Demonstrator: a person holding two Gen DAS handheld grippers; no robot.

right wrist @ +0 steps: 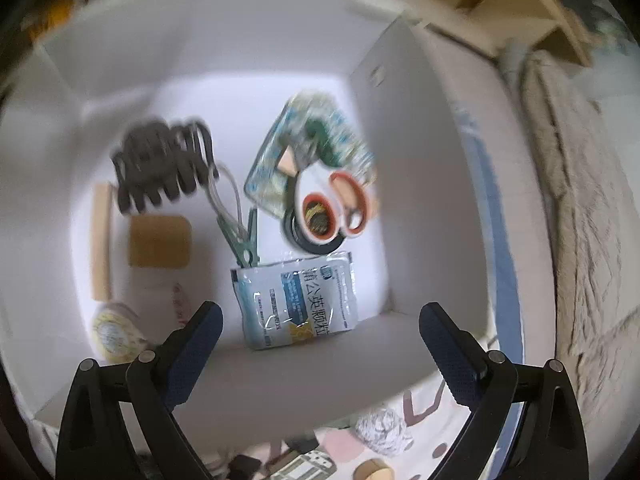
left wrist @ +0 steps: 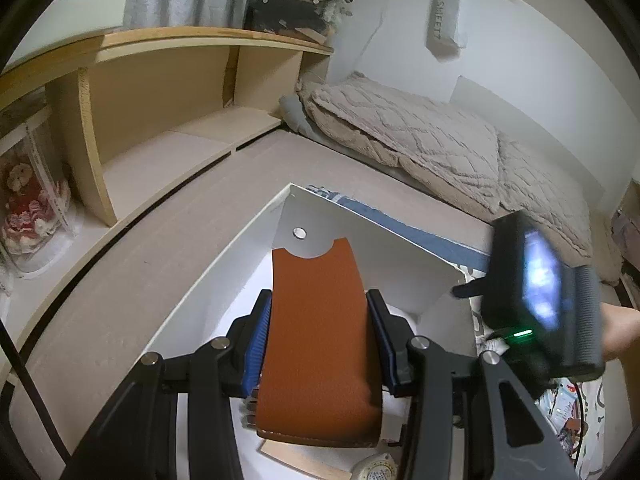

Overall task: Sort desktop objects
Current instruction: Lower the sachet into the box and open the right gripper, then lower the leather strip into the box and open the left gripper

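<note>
My left gripper is shut on a brown leather case, its blue pads pressing both long edges, above the open white box. The right wrist view looks down into that box. My right gripper stands open over it, nothing between its fingers. Below lies a white-and-blue sachet. Also inside are orange-handled scissors, a black tape roll, a patterned pouch, a black claw clip, a green peg and a cork square.
A wooden shelf unit stands behind the box, and a beige quilt lies to its right. The right tool's black housing hovers at the box's right corner. A crumpled foil ball sits on the patterned cloth outside the box.
</note>
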